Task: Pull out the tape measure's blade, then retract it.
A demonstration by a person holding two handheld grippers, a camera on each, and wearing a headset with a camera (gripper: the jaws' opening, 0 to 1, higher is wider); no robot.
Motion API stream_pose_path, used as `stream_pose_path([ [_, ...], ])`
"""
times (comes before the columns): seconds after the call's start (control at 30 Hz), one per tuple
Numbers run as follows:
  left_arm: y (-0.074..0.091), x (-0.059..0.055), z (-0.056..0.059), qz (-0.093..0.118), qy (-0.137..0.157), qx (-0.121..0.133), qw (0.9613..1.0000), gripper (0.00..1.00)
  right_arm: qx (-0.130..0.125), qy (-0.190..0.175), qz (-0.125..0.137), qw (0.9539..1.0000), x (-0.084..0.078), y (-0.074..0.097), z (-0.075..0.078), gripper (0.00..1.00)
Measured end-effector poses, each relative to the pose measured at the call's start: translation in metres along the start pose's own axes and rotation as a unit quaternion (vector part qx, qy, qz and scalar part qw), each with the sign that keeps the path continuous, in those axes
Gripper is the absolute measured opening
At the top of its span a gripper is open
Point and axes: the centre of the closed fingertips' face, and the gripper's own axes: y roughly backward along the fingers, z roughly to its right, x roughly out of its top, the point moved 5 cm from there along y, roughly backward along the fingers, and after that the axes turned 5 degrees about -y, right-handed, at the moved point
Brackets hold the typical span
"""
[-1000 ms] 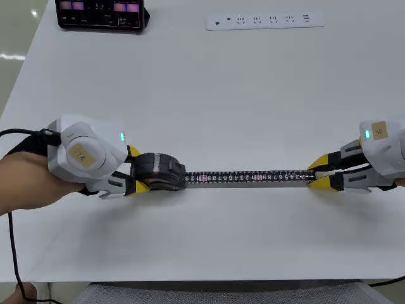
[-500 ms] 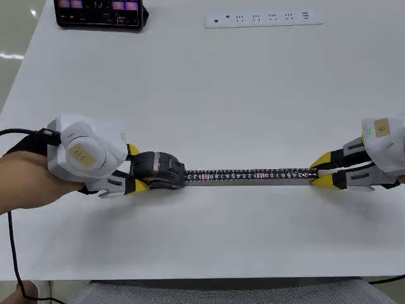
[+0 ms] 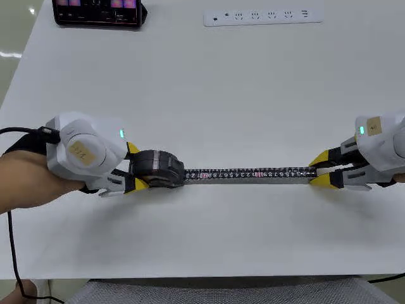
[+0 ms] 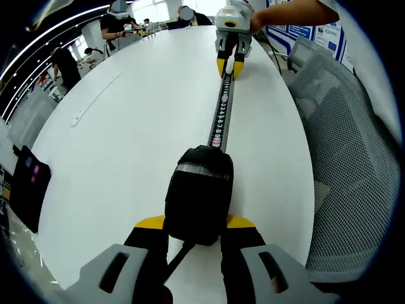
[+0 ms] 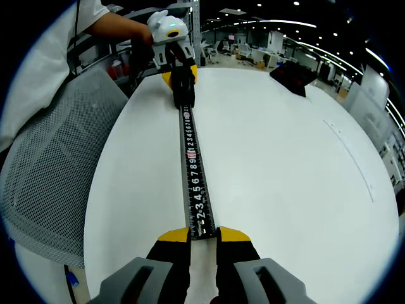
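Two grippers stretch a tape measure [image 3: 158,168] flat along a white table [image 3: 221,88].
Left gripper [image 3: 136,168] has its jaws clenched on the black case [image 4: 199,190], which rests on the table at the person's left; right gripper [image 3: 319,171] has its jaws pinched on the tip of the blade [image 3: 250,174], drawn out between them. Likely hazard: if the right jaws slip or let go at once, the spring could whip the blade back and jolt the case, so the return wants a slow, guided feed.
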Motion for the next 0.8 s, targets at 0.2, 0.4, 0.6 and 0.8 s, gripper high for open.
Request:
stream_pose_path([
  [0.2,-0.0001,-0.0002,0.0,0.0,-0.002,-0.002,1.0,0.27,-0.002,0.001,-0.002,1.0,0.0005,-0.0002,-0.0005,0.12],
  [0.4,0.0023,0.0031,0.0001,0.013,0.021,-0.012,0.9996,0.32,-0.004,-0.026,0.001,0.9997,0.0005,0.0,0.001,0.18],
  [0.6,0.0011,0.0034,-0.0012,0.009,0.006,-0.008,0.9999,0.29,-0.005,-0.027,0.002,0.9996,0.0027,-0.0009,0.0008,0.18],
  [0.8,0.0042,0.002,-0.0015,0.007,0.018,-0.004,0.9998,0.33,-0.008,-0.063,0.029,0.9975,0.008,0.0022,0.0025,0.22],
])
